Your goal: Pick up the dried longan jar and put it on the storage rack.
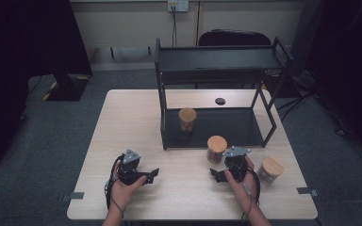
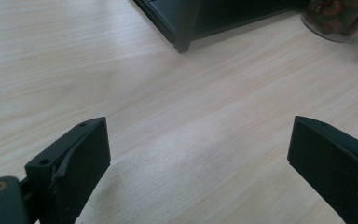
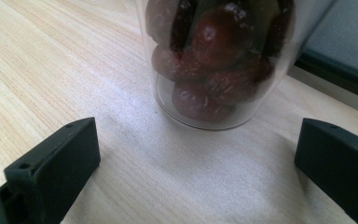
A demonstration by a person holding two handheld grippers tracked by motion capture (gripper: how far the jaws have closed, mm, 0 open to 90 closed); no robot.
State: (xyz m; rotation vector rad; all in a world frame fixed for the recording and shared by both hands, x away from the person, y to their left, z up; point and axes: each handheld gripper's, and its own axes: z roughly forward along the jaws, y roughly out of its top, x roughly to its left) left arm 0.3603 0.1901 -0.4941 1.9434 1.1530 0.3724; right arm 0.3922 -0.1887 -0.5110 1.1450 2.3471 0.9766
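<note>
Three glass jars with wooden lids hold dark red fruit. One jar (image 1: 187,118) stands on the lower shelf of the black rack (image 1: 217,59). A second jar (image 1: 216,148) stands on the table in front of the rack. The third jar (image 1: 270,167) is at the right, beside the right hand. My right gripper (image 1: 215,174) lies low on the table, open, its jaws short of the second jar (image 3: 214,60), which stands just ahead of the right gripper (image 3: 196,140). My left gripper (image 1: 152,175) is open over bare wood, and the left gripper (image 2: 200,140) has nothing between its jaws.
The rack's front corner post (image 2: 182,28) stands ahead of the left gripper, with a jar (image 2: 335,18) further right. A small black round object (image 1: 220,100) lies on the table behind the rack's lower shelf. A dark chair (image 1: 233,37) stands beyond the table.
</note>
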